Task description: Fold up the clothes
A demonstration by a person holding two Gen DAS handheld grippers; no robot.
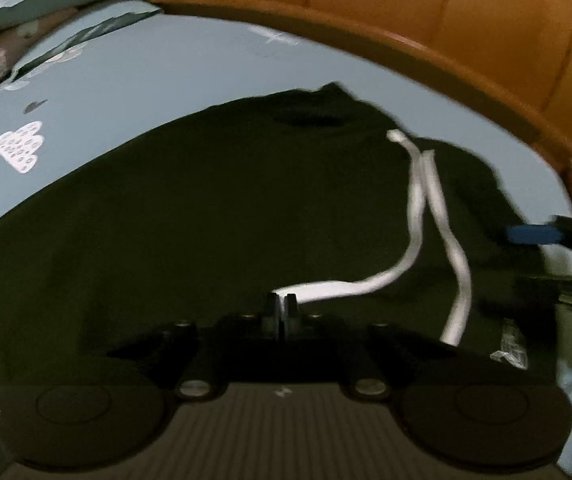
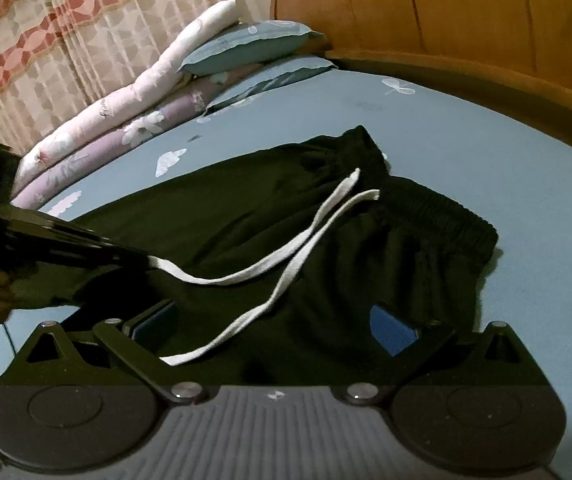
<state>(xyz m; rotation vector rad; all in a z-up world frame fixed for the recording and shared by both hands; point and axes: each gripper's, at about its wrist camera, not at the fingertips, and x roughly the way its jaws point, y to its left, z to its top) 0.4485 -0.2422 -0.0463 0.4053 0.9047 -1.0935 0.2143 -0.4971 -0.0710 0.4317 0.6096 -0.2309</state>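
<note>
Folding has barely begun: dark drawstring trousers [image 2: 326, 248] lie spread on a blue bed.

Largest first: the bed's pale blue sheet with white printed motifs [image 2: 486, 128] fills both views, backed by an orange padded headboard [image 2: 466, 12], with stacked floral quilts and blue pillows [image 2: 158, 92] at its far corner. The trousers lie mostly flat and unfolded, elastic waistband toward the headboard. Their white flat drawstring [image 2: 306, 236] trails loose across the fabric. The left tool [image 1: 282, 312] is pressed together, pinching one drawstring end. The right tool [image 2: 282, 322], blue-padded, stands spread over the cloth, gripping nothing. Judging by this, every fold is still to do.
</note>
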